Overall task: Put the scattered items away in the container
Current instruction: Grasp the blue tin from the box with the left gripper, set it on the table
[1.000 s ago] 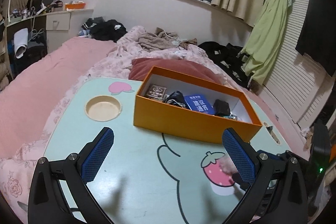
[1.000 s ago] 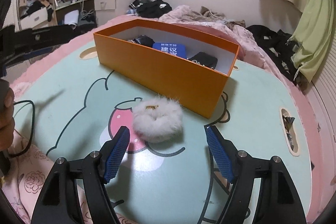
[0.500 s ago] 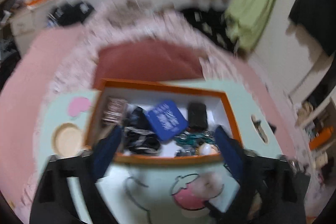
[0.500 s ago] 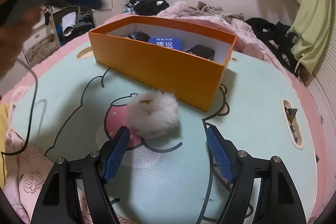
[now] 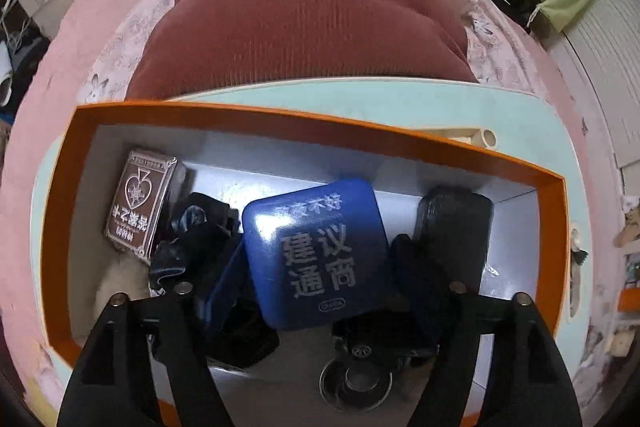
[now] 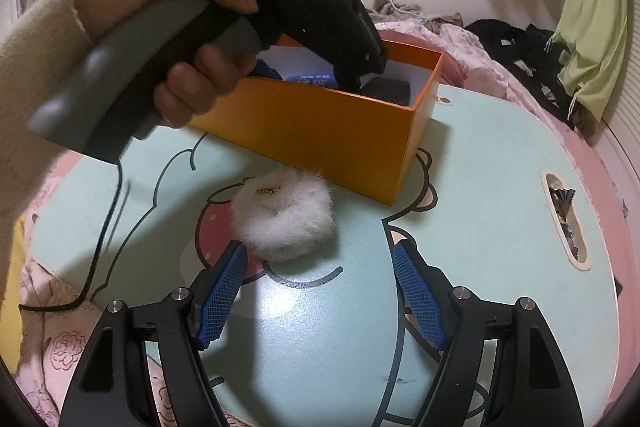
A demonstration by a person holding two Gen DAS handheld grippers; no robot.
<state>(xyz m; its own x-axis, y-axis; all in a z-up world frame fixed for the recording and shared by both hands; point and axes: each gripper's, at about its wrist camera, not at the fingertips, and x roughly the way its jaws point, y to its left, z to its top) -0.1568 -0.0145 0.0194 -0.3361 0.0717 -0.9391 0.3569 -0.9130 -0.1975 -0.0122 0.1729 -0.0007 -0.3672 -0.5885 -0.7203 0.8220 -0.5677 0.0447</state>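
Observation:
An orange box stands on the mint table and holds a blue tin, a brown card pack, a black case, dark cloth and a round metal piece. My left gripper points down into the box, open, its fingers on either side of the blue tin; contact is unclear. In the right wrist view a hand holds that gripper over the box. A white fluffy ring lies on the table, just ahead of my open right gripper, near its left finger.
A red pillow and pink bedding lie behind the table. The table has a slot with scraps at the right. A black cable trails over the table's left edge. Clothes hang and lie at the right.
The left gripper swung from low over the table in front of the box to above it, tipped downward into it, and its jaws narrowed. The right gripper stayed put.

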